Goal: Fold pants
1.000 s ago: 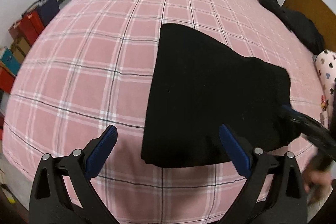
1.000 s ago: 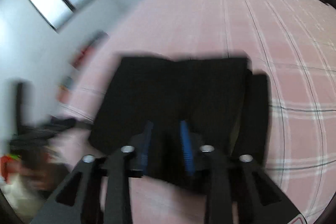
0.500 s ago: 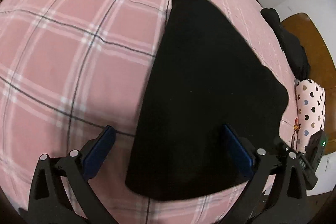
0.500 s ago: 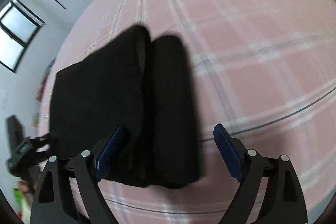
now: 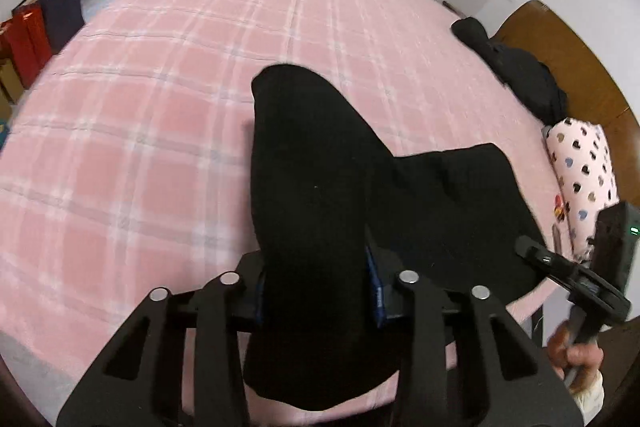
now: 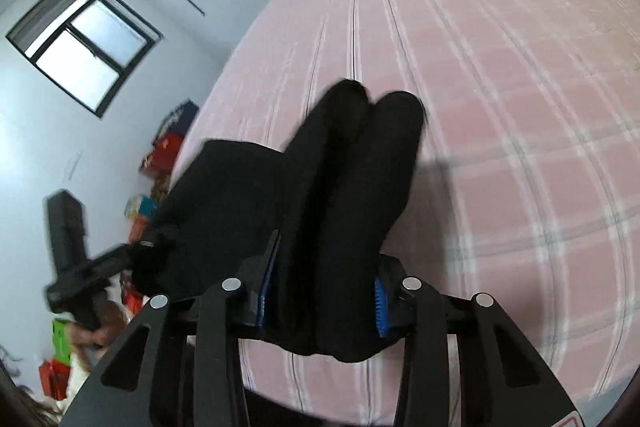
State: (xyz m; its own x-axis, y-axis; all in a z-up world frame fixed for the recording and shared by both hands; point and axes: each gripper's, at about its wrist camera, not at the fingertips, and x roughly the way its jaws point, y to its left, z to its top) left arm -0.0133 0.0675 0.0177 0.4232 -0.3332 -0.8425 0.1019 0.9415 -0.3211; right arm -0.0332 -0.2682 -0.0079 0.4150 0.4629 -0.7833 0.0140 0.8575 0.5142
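Pink bed (image 5: 160, 131) | both grippers angled down, fingers closing on pants (image 5: 312, 187)

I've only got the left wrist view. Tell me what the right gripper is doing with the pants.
Observer: The right gripper has the black pants between its blue pads. Its jaws are closing on two bunched folds that lie side by side.
Operator: Report whether that cloth is up off the bed.
Observer: It looks raised: the folds throw a shadow to their right on the pink bed.
Operator: Now say where my left gripper shows from there.
Observer: The left gripper is at the left of the picture, its tip at the pants' other corner.
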